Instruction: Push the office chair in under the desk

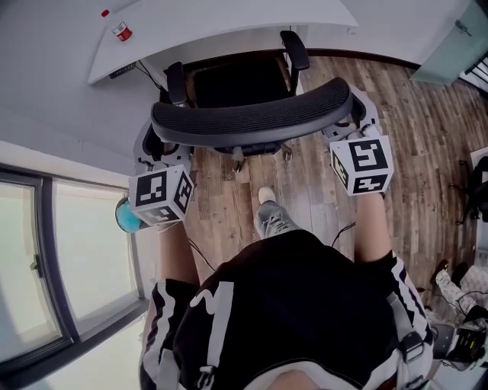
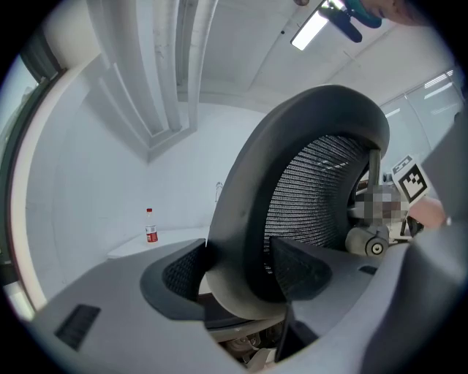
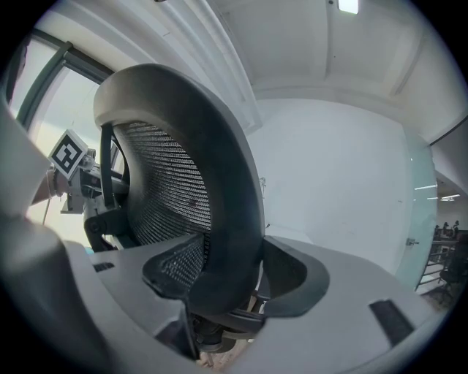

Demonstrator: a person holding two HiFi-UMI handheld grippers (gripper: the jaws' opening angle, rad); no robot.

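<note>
The black office chair shows its curved mesh backrest (image 1: 252, 118) toward me, and its seat (image 1: 236, 80) reaches partly under the white desk (image 1: 229, 23). My left gripper (image 1: 152, 145) is at the backrest's left end. In the left gripper view the backrest rim (image 2: 241, 219) runs between the jaws of the left gripper (image 2: 241, 272), and both pads press on it. My right gripper (image 1: 357, 116) is at the backrest's right end. In the right gripper view the right gripper (image 3: 230, 274) clamps the backrest rim (image 3: 234, 212) in the same way.
A small bottle with a red label (image 1: 120, 31) stands on the desk's left part. A window (image 1: 46, 259) and wall lie to the left, with a blue-green object (image 1: 126, 217) on the floor beside them. Bags and shoes (image 1: 457, 305) lie at the right on the wooden floor.
</note>
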